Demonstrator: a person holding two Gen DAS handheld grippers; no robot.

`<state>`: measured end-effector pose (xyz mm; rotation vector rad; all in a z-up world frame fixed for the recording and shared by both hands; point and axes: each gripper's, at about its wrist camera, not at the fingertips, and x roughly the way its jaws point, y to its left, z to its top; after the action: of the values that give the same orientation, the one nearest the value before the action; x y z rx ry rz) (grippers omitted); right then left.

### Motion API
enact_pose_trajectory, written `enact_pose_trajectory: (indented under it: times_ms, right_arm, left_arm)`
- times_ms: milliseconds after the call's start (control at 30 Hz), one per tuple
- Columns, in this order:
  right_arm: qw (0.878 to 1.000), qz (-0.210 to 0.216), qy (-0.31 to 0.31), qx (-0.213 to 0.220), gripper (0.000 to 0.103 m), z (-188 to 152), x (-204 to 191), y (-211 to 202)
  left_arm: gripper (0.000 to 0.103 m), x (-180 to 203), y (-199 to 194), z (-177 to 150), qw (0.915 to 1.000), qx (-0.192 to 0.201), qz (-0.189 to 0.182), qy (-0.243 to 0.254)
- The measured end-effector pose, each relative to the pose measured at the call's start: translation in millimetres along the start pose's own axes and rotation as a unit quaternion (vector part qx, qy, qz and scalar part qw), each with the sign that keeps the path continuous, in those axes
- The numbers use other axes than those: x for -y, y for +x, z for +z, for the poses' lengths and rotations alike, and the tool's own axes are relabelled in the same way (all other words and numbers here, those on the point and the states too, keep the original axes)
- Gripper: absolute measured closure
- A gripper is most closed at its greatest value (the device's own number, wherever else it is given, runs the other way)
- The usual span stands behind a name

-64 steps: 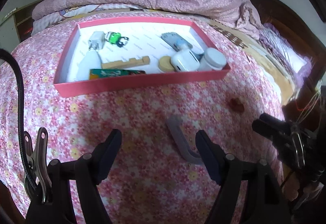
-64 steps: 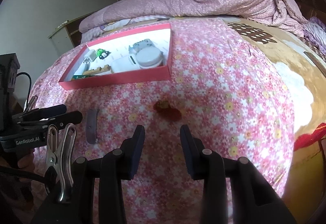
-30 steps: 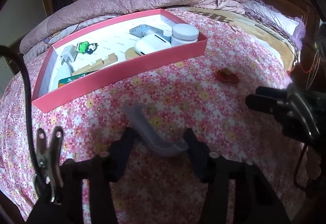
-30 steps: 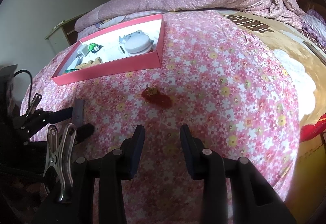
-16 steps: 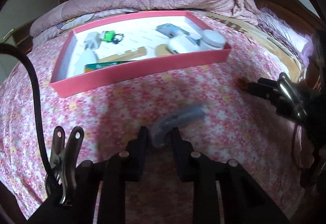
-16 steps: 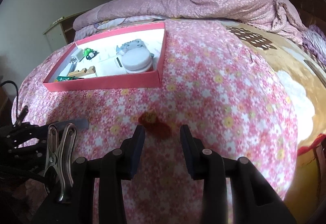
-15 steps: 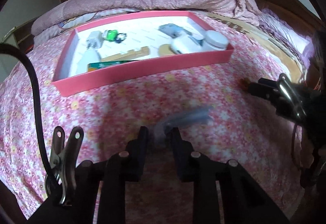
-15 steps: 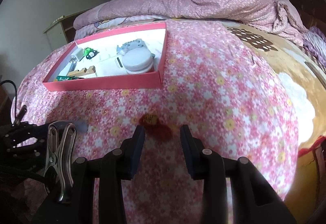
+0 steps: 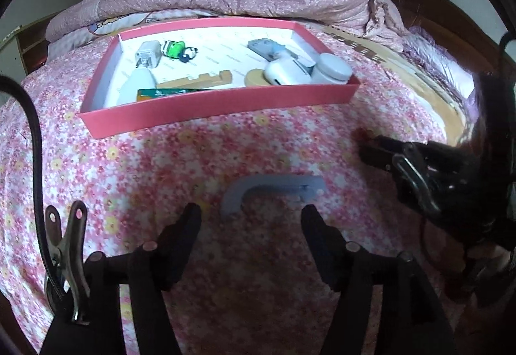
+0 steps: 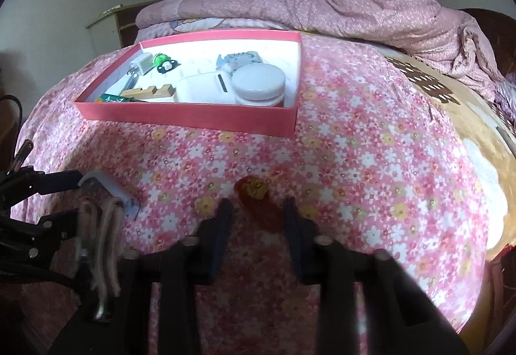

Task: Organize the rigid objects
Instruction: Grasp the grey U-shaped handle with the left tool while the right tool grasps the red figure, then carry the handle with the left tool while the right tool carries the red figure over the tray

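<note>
Left claw (image 9: pixel 251 214): spread wide after just opening, gripping nothing, poised behind the grey hook (image 9: pixel 277 184). Lying flat on the flowered bedspread (image 9: pixel 161 168), that hook, outside the pink box (image 9: pixel 219 110) and well clear of its near wall, between the open fingers' line but untouched. Right claw (image 10: pixel 256 210): just closing, astride a small red item (image 10: pixel 258 193) on the bedspread in front of the box's right near corner. Cannot tell through the blur whether the pads press on it. Inside the box: a white jar (image 10: pixel 258 84) at the right near corner, a wooden stand (image 10: pixel 148 91) beside the near wall.
</note>
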<state>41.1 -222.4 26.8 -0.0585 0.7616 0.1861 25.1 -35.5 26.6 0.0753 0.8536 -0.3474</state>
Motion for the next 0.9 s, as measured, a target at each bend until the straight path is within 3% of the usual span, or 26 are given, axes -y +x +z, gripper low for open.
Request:
enact_pose_trajectory:
  times_ms: [167,500,700,767,900]
  right_arm:
    - [1.000,0.005,0.019,-0.003,0.087,-5,6,-7]
    - [0.997,0.041,0.072,-0.003,0.086,-18,27,-13]
    - [0.995,0.049,0.082,0.008,0.086,-20,30,-13]
    - [0.995,0.051,0.086,0.010,0.086,-21,31,-13]
    - [0.995,0.052,0.088,0.010,0.085,-21,31,-14]
  left_arm:
    - [0.031,13,5,5,0.9999,0.003,-0.012,-0.007]
    - [0.020,32,22,11,0.9995,0.019,0.027,0.001]
    - [0.021,37,26,9,0.9984,0.026,0.048,0.013]
    - [0.027,35,25,9,0.9982,0.028,0.052,0.010]
    - [0.027,31,22,8,0.9987,0.028,0.042,0.007]
